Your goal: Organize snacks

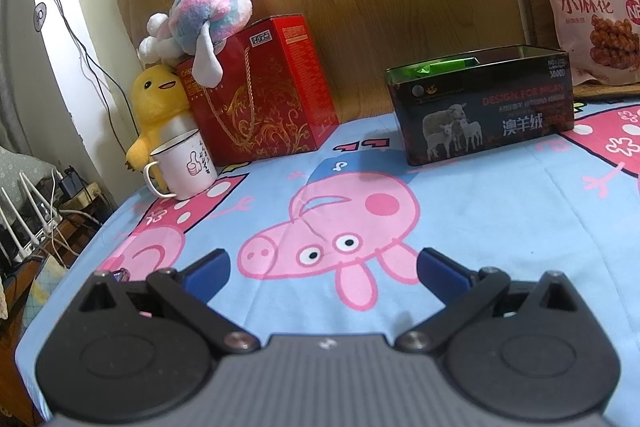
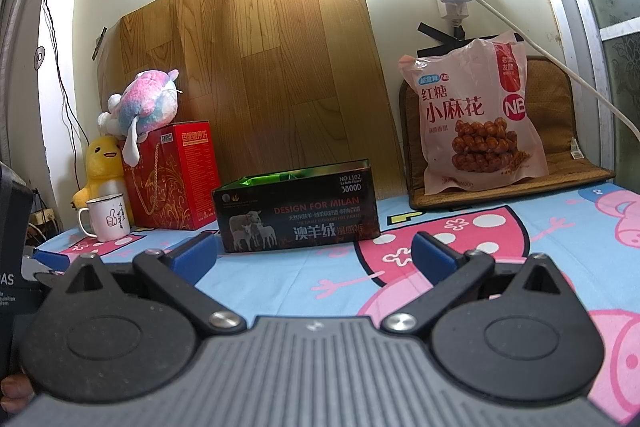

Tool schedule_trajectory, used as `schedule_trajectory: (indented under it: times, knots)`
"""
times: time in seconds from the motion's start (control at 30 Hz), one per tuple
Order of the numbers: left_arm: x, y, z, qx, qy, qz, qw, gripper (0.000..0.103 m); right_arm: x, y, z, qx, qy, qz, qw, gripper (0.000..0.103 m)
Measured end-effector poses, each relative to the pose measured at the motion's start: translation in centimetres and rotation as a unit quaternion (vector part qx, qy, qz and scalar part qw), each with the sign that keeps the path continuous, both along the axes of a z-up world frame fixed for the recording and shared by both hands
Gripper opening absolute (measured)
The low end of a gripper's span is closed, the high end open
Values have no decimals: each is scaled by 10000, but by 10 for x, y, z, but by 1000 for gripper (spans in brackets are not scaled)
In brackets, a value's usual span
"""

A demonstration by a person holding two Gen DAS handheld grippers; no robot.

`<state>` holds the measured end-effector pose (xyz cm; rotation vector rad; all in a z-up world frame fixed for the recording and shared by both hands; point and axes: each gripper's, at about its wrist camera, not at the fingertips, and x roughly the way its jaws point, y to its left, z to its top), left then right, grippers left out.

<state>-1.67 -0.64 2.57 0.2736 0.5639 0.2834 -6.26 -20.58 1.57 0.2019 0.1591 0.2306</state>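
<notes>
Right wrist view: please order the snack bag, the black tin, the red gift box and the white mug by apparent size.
1. snack bag
2. black tin and red gift box, too alike to rank
3. white mug

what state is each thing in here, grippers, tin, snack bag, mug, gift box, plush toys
left gripper: open, empty
right gripper: open, empty
black tin: lid off, green packet inside
snack bag: upright, leaning on the cushion behind
white mug: upright, contents hidden
red gift box: upright, closed
pastel plush: lying on the gift box
yellow plush: upright behind the mug
</notes>
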Motion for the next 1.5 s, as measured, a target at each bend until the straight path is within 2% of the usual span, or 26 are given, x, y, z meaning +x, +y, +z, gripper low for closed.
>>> schedule_trajectory:
  times: [0.9,1.5]
  knots:
    - [-4,-5,5,-55,-93,-190,9998,103,-1,0,0,26,1,-6,10000,103]
    - [-3,-6,3,-58,-38,-103,9999,103,-2,1,0,47,-5,-21,10000,103]
